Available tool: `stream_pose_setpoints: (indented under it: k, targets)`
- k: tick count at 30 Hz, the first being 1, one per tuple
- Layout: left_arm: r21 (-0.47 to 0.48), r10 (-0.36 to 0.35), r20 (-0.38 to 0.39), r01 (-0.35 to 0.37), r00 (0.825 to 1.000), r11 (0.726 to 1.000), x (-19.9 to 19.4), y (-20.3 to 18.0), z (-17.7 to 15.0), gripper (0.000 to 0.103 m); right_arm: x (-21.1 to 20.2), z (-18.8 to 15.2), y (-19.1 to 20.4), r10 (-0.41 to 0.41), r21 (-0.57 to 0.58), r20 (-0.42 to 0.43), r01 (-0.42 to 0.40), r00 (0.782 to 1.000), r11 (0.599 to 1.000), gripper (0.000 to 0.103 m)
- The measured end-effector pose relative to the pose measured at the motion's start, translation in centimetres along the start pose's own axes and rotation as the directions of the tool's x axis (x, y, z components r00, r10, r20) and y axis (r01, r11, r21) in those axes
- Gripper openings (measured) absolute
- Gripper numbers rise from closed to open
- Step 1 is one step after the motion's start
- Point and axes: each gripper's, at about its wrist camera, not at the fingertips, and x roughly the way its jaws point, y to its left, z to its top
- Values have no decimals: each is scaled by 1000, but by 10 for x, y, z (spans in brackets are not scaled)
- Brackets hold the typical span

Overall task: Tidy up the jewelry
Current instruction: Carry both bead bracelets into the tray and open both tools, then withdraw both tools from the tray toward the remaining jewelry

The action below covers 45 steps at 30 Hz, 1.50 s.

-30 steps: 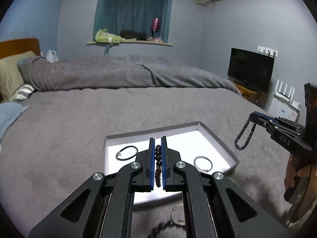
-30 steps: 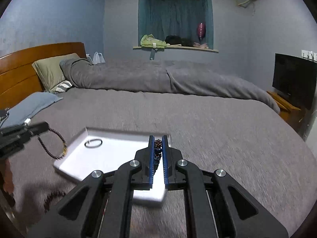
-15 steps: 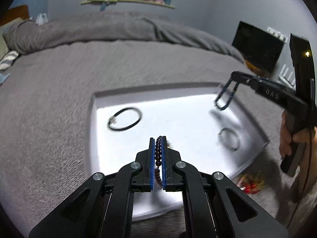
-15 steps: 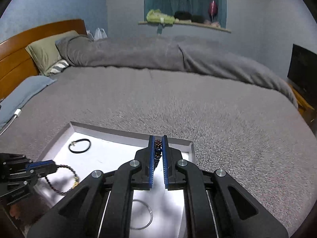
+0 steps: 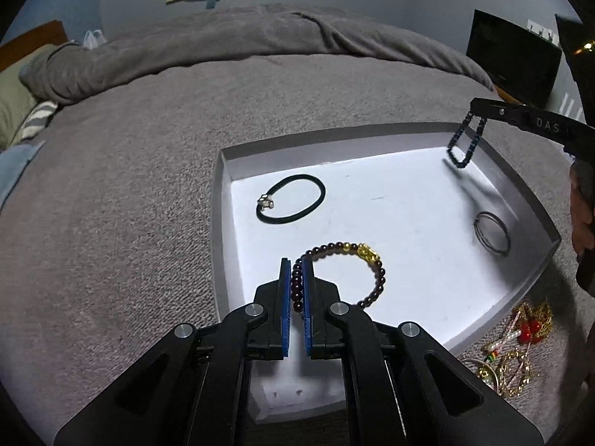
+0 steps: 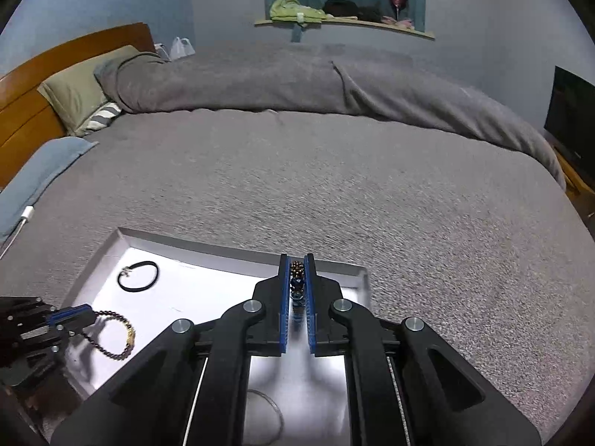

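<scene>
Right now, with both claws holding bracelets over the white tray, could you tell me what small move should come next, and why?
Probably open the left claw: its dark beaded bracelet seems to lie on the white tray, clear of the black cord bracelet, while the right claw has its blue bracelet dangling.

White capital letters "DAS" printed along the black arm of the right tool (image 5: 478,109) — seen at the right edge of the left wrist view, reading left to right. No other readable text, label, brand or number in either view.
</scene>
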Motion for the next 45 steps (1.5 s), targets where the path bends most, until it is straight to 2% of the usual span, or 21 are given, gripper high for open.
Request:
stream_pose_setpoints:
  k: [9, 17, 19, 21, 24, 26, 29, 34, 36, 44, 45]
  targets:
    - [-4, -17, -6, 17, 1000, 1000, 0, 3, -1, 7, 26, -7, -1, -116, -20, -112, 114, 987, 993, 7]
    - [-23, -26, -13, 25, 1000, 999, 2, 7, -1, 7, 36, -13, 0, -163, -43, -144, 158, 976, 986, 7]
    - [-29, -31, -12, 30, 999, 999, 2, 6, -1, 11, 37, -15, 0, -172, -50, -147, 166, 974, 985, 7]
    - [-30, -42, -6, 41, 999, 999, 1, 6, -1, 19, 37, -17, 0, -181, -54, -145, 175, 973, 983, 9]
    - [-25, -39, 4, 39, 999, 999, -1, 2, 0, 21, 33, -18, 0, -180, -46, -132, 175, 975, 983, 25]
    - [-27, -43, 9, 43, 999, 999, -2, 1, 1, 23, 27, -18, 0, -171, -38, -117, 168, 978, 985, 39]
    - [-29, -41, 28, 42, 999, 999, -8, 0, 0, 29, 13, -19, 1, -158, -29, -92, 156, 983, 987, 45]
    - [-36, -39, 82, 42, 996, 998, -23, -4, 2, 54, -20, -23, 3, -130, 2, -33, 130, 991, 991, 62]
    - [-32, -37, 103, 40, 994, 999, -28, -7, 2, 65, -32, -26, 3, -123, 9, -20, 123, 992, 992, 64]
    - [10, -29, 151, 28, 988, 1000, -55, -24, -3, 67, -88, -42, 2, -111, 49, 49, 109, 993, 993, 79]
    - [12, -28, 155, 27, 988, 1000, -57, -25, -4, 71, -95, -46, 2, -110, 52, 54, 107, 992, 993, 80]
